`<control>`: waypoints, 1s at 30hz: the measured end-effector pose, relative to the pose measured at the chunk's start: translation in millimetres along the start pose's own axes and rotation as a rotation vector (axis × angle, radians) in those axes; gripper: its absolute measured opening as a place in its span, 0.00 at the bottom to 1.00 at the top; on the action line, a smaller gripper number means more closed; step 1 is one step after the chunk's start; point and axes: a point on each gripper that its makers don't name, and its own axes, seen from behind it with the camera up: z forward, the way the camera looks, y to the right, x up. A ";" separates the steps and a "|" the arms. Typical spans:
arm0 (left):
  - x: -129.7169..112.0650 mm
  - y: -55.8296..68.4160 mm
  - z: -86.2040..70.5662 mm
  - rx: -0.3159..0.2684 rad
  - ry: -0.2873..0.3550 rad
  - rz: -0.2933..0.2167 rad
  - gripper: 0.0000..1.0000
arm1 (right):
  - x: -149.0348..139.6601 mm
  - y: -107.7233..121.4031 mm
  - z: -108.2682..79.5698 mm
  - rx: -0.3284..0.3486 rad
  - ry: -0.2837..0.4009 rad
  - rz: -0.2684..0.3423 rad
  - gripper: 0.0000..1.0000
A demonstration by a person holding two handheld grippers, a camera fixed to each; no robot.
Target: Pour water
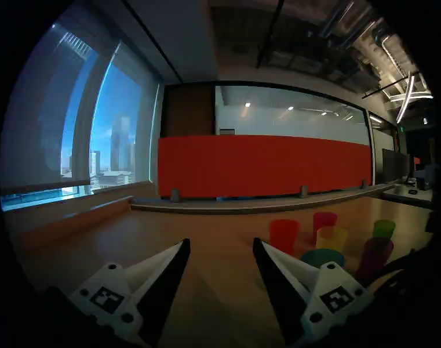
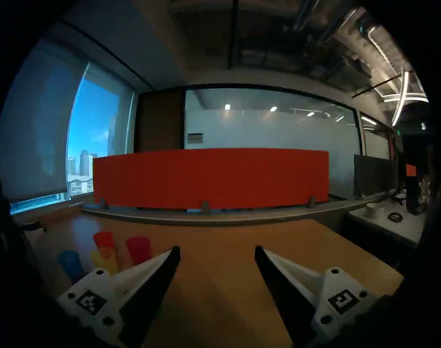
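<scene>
We have both grippers released and empty: the left gripper holds its jaws wide apart over the wooden surface, and the right gripper does the same, grasping nothing. The task's things are coloured plastic cups, upright in a tight cluster on the surface, ahead and to the right of the left gripper. An orange cup stands nearest its fingers, a red cup and a yellow cup behind it, and a blue cup is partly hidden by one finger. A green cup and a purple cup stand farther right. We cannot tell which cup, if any, holds water, so we could lift the wrong one. The crowding is our main worry: a finger slid in beside one cup would likely nudge its neighbour over. The cups look light and thin-walled, so too hard a squeeze may buckle a wall and slop water out, while too loose a hold may let the cup slip when tilted. In so close a group, a stream slightly off would land in the wrong cup or on the surface.
</scene>
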 end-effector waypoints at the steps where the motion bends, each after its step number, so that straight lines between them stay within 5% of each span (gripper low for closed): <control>1: -0.1 0.2 0.0 0.000 0.000 0.000 0.80 | 0.6 0.0 -0.3 0.001 0.002 -0.002 1.00; 15: -0.7 -0.2 -0.6 0.000 0.000 0.000 0.80 | 7.0 0.7 -3.7 0.004 0.071 -0.034 1.00; 30: -1.1 -0.4 -0.4 0.000 -0.001 -0.001 0.80 | -10.8 -3.0 13.2 -0.014 0.111 -0.028 0.99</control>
